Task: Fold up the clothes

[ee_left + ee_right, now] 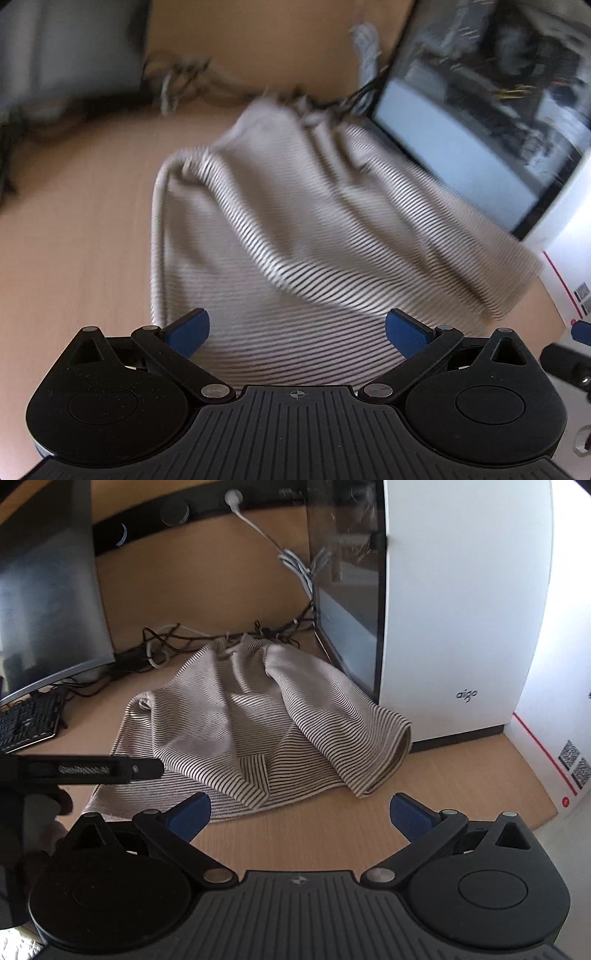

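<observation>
We hold both grippers, left (297, 332) and right (299, 812), spread and empty over the rumpled shirt (258, 723), choosing corners.

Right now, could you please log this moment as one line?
left gripper: open, over shirt | right gripper: open, empty | striped shirt: crumpled on desk, unfolded

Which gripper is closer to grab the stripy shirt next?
Probably the left gripper: it is open right over the stripy shirt. The right gripper, also open, hangs over bare desk beside it.
</observation>
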`<state>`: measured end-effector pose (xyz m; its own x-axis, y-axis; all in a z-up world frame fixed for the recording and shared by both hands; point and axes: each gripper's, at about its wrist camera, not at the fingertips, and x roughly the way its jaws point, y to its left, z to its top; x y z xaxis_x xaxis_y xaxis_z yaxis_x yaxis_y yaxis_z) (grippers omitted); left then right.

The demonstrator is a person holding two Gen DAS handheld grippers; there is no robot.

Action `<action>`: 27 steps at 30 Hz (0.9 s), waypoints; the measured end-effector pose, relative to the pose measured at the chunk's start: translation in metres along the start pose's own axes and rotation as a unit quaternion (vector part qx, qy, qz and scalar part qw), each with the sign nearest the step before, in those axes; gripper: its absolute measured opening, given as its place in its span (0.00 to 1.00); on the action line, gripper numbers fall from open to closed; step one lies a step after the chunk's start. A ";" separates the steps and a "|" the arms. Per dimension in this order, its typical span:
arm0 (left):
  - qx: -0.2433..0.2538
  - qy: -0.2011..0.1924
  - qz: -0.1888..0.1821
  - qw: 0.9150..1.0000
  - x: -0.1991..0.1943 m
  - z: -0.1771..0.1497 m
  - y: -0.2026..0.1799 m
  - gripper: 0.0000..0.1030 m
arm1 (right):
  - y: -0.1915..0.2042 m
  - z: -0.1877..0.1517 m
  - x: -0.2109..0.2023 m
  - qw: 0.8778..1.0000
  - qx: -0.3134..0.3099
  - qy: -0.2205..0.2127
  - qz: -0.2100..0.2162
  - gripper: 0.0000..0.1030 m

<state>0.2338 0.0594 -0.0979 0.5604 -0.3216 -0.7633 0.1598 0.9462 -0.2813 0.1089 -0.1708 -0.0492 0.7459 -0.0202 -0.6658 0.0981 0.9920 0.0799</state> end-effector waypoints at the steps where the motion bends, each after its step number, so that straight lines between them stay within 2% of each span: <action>1: 0.003 0.003 -0.009 1.000 0.001 -0.001 0.006 1.00 | 0.003 0.004 0.004 1.000 -0.001 0.002 0.000 1.00; 3: 0.024 -0.002 -0.029 0.999 -0.001 -0.006 0.014 1.00 | 0.009 0.010 0.013 1.000 -0.001 0.004 0.002 1.00; 7: 0.055 0.010 -0.044 0.997 -0.010 -0.014 0.022 1.00 | 0.019 0.026 0.036 1.000 0.015 0.018 0.009 1.00; 12: 0.046 0.037 -0.067 0.996 -0.032 -0.030 0.036 1.00 | 0.031 0.037 0.055 0.998 0.049 0.040 0.030 1.00; 16: 0.041 0.067 -0.090 0.993 -0.050 -0.040 0.054 1.00 | 0.041 0.035 0.060 0.997 0.050 0.049 0.028 1.00; 20: 0.038 0.095 -0.106 0.989 -0.061 -0.036 0.074 1.00 | 0.042 0.033 0.060 0.996 0.070 0.053 0.030 1.00; 22: 0.023 0.095 -0.120 0.988 -0.066 -0.027 0.081 1.00 | 0.043 0.033 0.061 0.995 0.080 0.055 0.031 1.00; 25: -0.018 0.065 -0.186 0.980 -0.070 -0.008 0.085 1.00 | 0.042 0.034 0.063 0.993 0.097 0.057 0.036 1.00; 27: -0.054 0.050 -0.206 0.976 -0.058 0.005 0.083 1.00 | 0.039 0.040 0.071 0.991 0.111 0.060 0.047 1.00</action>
<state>0.2187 0.1568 -0.0737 0.3840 -0.6809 -0.6237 0.2654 0.7283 -0.6317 0.1918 -0.1385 -0.0641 0.6762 0.0986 -0.7301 0.1854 0.9363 0.2982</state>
